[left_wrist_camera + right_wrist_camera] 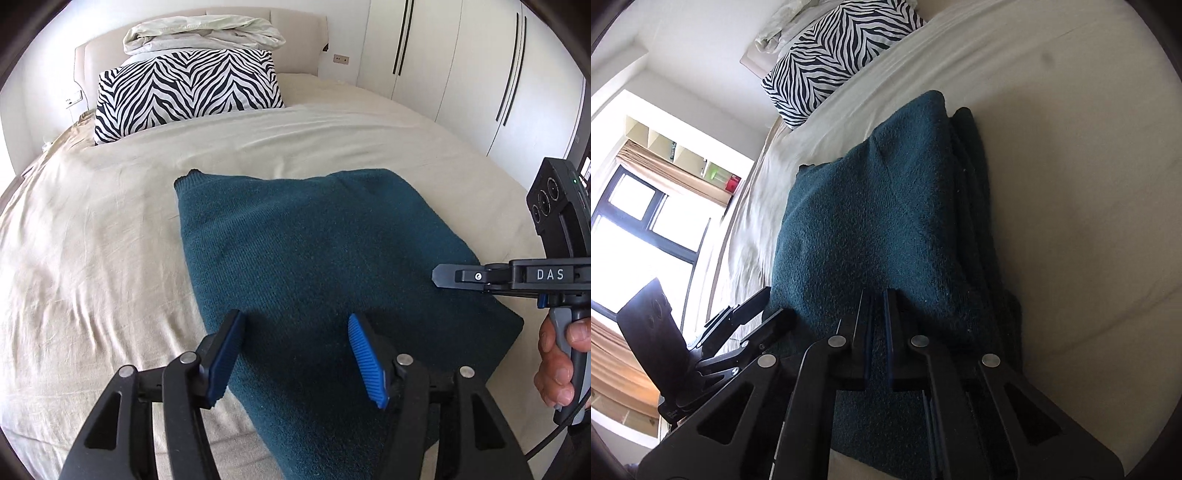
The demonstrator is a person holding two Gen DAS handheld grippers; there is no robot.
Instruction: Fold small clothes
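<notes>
A dark teal knit garment lies folded into a rough rectangle on the bed; it also shows in the right wrist view, with stacked layers along its right edge. My left gripper is open, its blue pads wide apart, just above the garment's near end. My right gripper has its jaws nearly closed with a thin gap, hovering over the garment's near edge, with nothing visibly between them. It shows from the side in the left wrist view, over the garment's right edge.
The cream bed sheet surrounds the garment. A zebra-print pillow and a crumpled pale duvet lie at the headboard. White wardrobe doors stand at the right. A window is at the left.
</notes>
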